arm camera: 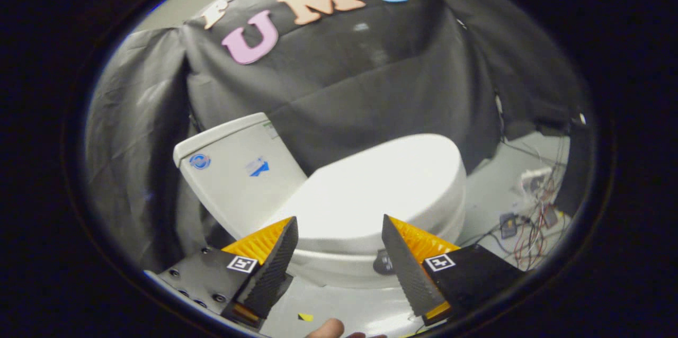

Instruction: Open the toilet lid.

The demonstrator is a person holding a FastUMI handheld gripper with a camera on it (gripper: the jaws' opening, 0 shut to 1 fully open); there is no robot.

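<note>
white toilet lid (381,184) down flat – hand-held gripper (339,229) spread above it

Handheld two-finger gripper (339,224), seen along its fingers.
Each wedge-shaped finger (275,264) has a ribbed inner face and tapers to a point; dark mounting plates behind carry square black-and-white markers, the left plate also showing round screw heads.

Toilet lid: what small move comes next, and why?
Probably ease the gripper forward and down to the front edge of the toilet lid. The lid lies closed, and the open fingers frame its near rim without touching it.
</note>
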